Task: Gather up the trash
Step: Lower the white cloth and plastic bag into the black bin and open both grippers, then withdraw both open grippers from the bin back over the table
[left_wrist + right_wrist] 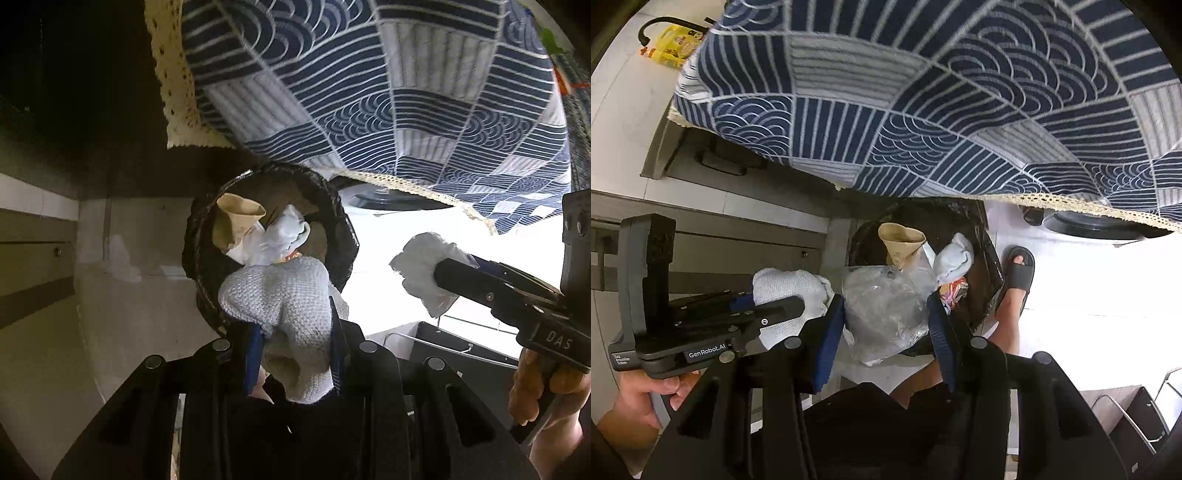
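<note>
A black-lined trash bin (343, 236) stands on the floor under the table edge and holds a brown paper cone (236, 218) and crumpled white paper (284, 236). My left gripper (295, 332) is shut on a white knitted cloth (284, 295) just above the bin's near rim. My right gripper (886, 317) is shut on a crumpled clear plastic wrapper (882, 314) beside the bin (990, 258). In the left wrist view the right gripper (443, 275) holds that wad (424, 266) to the right of the bin. The left gripper (798, 306) with the cloth (786, 288) shows in the right wrist view.
A blue patterned tablecloth (369, 92) hangs over the table edge above the bin. A foot in a dark sandal (1015, 273) stands right of the bin. A yellow packet (674, 46) lies on the floor far left. Cabinet fronts (33, 258) are to the left.
</note>
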A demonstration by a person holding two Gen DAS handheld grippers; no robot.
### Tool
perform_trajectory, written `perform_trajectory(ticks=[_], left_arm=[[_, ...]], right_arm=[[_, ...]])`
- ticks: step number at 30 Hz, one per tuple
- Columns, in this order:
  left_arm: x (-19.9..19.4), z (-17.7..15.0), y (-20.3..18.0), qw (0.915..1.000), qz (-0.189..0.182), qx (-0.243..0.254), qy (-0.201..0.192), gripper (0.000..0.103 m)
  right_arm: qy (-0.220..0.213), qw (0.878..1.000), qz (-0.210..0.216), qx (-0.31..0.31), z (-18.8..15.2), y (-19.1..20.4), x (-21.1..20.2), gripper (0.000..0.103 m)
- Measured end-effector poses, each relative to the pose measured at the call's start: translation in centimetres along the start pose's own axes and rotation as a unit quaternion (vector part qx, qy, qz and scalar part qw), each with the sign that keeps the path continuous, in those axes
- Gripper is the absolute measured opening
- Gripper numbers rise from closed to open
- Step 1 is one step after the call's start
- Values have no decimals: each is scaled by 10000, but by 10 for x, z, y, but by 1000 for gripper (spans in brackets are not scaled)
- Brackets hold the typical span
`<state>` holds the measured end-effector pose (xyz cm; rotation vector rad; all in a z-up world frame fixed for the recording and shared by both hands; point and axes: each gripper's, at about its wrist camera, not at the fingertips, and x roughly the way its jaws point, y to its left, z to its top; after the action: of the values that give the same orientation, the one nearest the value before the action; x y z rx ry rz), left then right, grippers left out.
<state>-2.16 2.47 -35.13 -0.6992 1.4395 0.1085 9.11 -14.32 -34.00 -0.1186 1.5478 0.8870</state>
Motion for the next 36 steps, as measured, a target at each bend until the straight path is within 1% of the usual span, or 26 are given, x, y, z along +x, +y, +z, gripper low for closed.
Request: perform_trajectory(ticks=[9, 14, 15, 17, 18, 19, 21, 29, 35, 36], left_arm=[[17, 6, 2, 9999, 67, -14, 146, 28], [21, 11, -2, 9998, 103, 79, 179, 29], [21, 12, -2, 9997, 114, 92, 185, 33], [21, 14, -2, 9997, 144, 75, 195, 44], [22, 15, -1, 9997, 150, 39, 201, 54], [22, 16, 0, 9996, 167, 1, 218, 60], [22, 17, 3, 9994, 243, -29, 239, 60], [9, 22, 8, 9995, 288, -61, 138, 60], [-14, 20, 3, 9995, 296, 43, -42, 60], [-17, 21, 3, 9995, 303, 64, -76, 63]], right_arm=[[237, 9996, 25, 150, -3, -16, 23, 46], [238, 9995, 41, 210, -2, -19, 25, 47], [222, 9995, 73, 233, -2, -20, 25, 48], [188, 9993, 93, 305, -2, -22, 23, 57], [149, 9992, 84, 369, -1, -24, 22, 66], [127, 9991, 62, 404, -2, -25, 21, 67], [121, 9990, 31, 430, -2, -26, 20, 67], [33, 9989, -46, 464, -2, -24, 9, 67], [-89, 9990, -48, 441, -1, -17, -10, 67], [-124, 9989, -62, 438, 0, -15, -14, 68]])
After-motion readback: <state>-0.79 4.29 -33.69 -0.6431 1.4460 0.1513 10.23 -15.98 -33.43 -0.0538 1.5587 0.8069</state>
